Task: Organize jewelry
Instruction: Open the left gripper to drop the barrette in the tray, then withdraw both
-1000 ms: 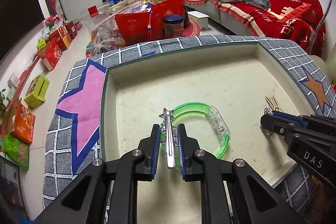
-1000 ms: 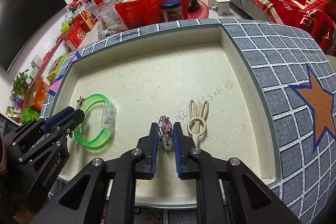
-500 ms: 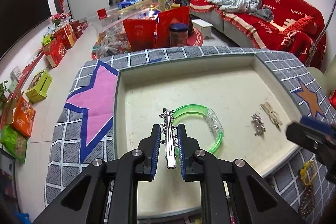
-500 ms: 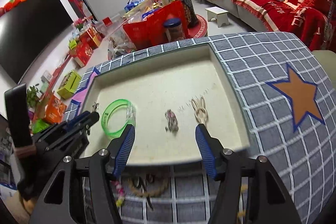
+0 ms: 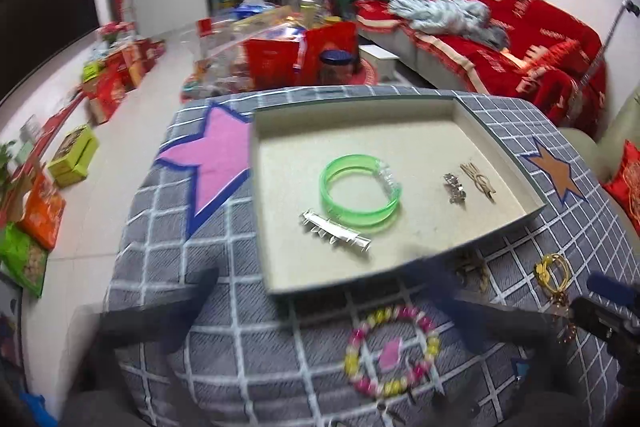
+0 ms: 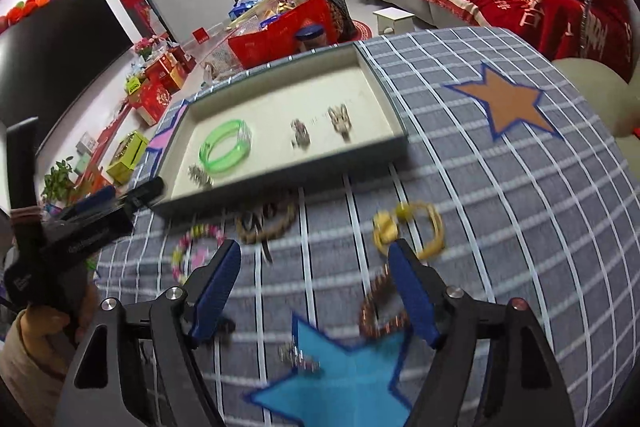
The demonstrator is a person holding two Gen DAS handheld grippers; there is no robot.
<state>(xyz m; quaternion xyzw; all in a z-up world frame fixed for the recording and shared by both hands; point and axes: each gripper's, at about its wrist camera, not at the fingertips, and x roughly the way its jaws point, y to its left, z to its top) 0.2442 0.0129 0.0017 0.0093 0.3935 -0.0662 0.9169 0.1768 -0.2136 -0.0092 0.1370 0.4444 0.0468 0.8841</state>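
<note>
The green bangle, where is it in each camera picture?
Left wrist view: green bangle sits mid-tray, right above the silver hair clip.
Right wrist view: green bangle lies in the tray's left part.
Shared landmark: the orange star on the grey cloth.

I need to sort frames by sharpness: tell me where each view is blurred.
Left wrist: left gripper fingers smear into grey streaks; tray and green bangle are fairly crisp. Right wrist: right gripper sharp; yellow bracelet and tray contents motion-blurred.

Glossy translucent green plastic bangle (image 5: 360, 190); shiny metal hair clip (image 5: 335, 230); matt tray (image 5: 500, 227); woven checked cloth (image 5: 256, 339).
</note>
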